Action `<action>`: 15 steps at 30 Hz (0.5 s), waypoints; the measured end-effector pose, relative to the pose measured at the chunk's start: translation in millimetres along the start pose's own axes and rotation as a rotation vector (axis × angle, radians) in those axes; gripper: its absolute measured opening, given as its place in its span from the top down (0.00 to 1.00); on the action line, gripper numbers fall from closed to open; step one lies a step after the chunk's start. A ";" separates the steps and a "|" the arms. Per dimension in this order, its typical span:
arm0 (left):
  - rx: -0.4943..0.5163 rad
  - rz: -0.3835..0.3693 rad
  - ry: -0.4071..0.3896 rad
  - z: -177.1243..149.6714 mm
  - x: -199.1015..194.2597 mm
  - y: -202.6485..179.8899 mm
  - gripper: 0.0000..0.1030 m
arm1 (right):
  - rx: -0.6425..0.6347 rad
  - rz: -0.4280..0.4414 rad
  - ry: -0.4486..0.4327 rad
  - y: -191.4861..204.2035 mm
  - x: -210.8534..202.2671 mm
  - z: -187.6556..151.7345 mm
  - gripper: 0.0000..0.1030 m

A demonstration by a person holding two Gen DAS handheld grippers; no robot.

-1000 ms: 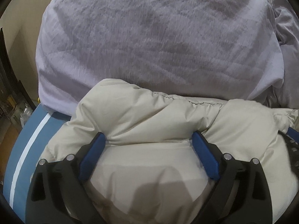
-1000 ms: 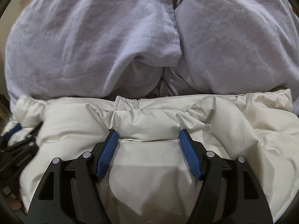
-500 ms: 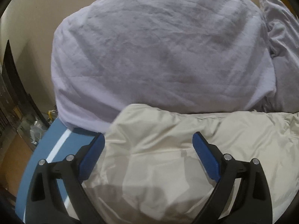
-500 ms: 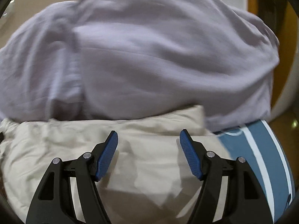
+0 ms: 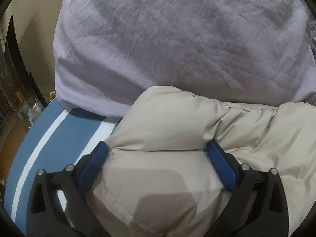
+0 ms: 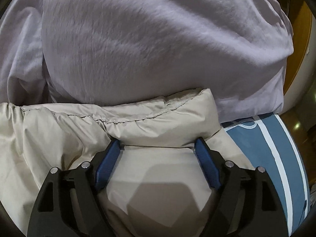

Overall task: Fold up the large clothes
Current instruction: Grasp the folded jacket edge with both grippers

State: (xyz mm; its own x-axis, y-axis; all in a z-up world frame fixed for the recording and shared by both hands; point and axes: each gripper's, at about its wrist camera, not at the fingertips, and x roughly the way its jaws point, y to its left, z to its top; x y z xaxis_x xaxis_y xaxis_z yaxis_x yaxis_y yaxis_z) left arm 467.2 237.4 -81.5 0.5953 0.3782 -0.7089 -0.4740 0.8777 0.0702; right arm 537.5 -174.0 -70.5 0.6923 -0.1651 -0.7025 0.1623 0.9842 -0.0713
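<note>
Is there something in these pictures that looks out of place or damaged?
Nothing looks damaged or spilled. The beige puffy jacket lies on the blue striped sheet, bunched against the lilac pillows. Both open grippers, left and right, press into it.

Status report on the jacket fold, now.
Left gripper and right gripper open, pressed astride beige puffer jacket. Lilac bedding bunched right behind it.

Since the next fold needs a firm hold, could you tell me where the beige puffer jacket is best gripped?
Grip the jacket by its stitched far edge, coming in low over its top from the near side. That seam is flat and thin; the padded panels between the open fingers bulge too wide to pinch. Each hand-held gripper sits at one end, so take both corners, clear of the lilac bedding.
</note>
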 end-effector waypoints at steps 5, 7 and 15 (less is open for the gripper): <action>0.005 0.010 0.012 -0.7 -1.6 -6.0 0.02 | 0.020 0.026 0.019 -7.1 5.7 1.4 0.20; 0.009 0.014 0.016 -0.4 -0.4 -6.2 0.02 | 0.022 0.025 0.021 -7.5 5.2 0.3 0.20; 0.002 0.003 0.029 -0.2 1.3 -6.6 0.02 | 0.026 0.019 0.027 -12.0 10.8 -0.4 0.17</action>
State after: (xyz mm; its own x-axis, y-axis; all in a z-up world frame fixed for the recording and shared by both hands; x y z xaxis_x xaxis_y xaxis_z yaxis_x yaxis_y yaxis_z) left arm 471.0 232.1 -83.0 0.5748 0.3724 -0.7286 -0.4744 0.8772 0.0741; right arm 542.7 -187.6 -77.5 0.6764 -0.1441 -0.7223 0.1674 0.9851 -0.0398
